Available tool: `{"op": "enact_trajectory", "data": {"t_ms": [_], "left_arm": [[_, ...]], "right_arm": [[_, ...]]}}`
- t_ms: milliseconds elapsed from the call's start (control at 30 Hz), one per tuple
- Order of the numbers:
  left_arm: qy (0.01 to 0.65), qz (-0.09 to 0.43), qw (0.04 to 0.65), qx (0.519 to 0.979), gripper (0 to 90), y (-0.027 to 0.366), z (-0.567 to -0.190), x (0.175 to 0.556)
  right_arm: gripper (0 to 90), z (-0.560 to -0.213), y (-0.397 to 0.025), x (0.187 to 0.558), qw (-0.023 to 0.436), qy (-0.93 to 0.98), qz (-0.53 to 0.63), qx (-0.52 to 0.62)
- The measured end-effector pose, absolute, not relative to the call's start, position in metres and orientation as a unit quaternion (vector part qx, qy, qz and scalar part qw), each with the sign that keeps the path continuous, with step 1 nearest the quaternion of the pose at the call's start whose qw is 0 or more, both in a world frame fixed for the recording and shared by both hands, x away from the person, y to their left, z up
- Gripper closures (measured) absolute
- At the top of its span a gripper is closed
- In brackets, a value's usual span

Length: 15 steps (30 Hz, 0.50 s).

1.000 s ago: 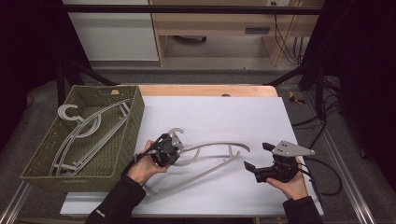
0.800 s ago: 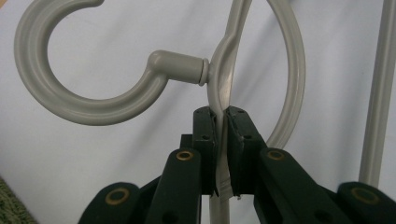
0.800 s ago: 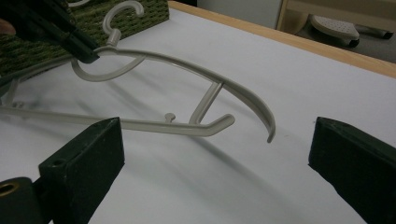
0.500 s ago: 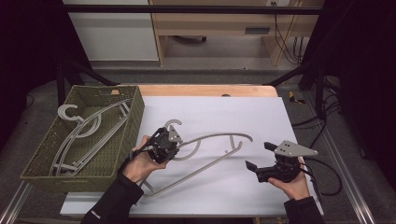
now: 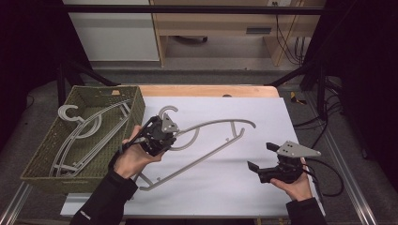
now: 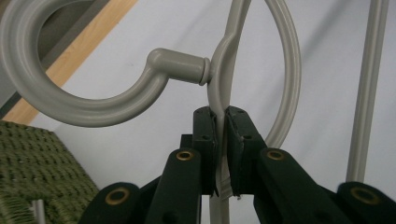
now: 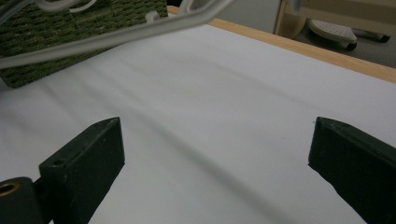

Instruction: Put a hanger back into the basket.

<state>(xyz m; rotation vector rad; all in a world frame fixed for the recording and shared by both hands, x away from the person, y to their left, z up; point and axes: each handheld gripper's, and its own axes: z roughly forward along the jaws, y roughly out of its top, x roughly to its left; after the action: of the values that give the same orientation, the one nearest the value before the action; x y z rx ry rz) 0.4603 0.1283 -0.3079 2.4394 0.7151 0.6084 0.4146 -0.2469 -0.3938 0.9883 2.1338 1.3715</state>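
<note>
one grey hanger (image 5: 206, 140) on the table, two grey hangers (image 5: 84, 136) in one green basket (image 5: 44, 161), two grippers (image 5: 162, 136)

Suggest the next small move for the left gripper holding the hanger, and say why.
Probably carry the hanger left toward the basket. The left gripper is shut on it just below the hook, one end lifted off the table, and the basket beside it already holds other hangers. The right gripper is open and apart from it, so nothing else holds it.
</note>
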Motion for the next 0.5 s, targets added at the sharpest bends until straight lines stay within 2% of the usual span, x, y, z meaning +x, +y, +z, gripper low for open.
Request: {"op": "enact_trajectory", "data": {"t_ms": [500], "left_arm": [[0.287, 0.258, 0.275, 0.881, 82.9, 0.163, -0.26, 0.459]], "right_arm": [[3.6, -0.394, -0.247, 0.415, 0.21, 0.766, 0.492, 0.355]]}}
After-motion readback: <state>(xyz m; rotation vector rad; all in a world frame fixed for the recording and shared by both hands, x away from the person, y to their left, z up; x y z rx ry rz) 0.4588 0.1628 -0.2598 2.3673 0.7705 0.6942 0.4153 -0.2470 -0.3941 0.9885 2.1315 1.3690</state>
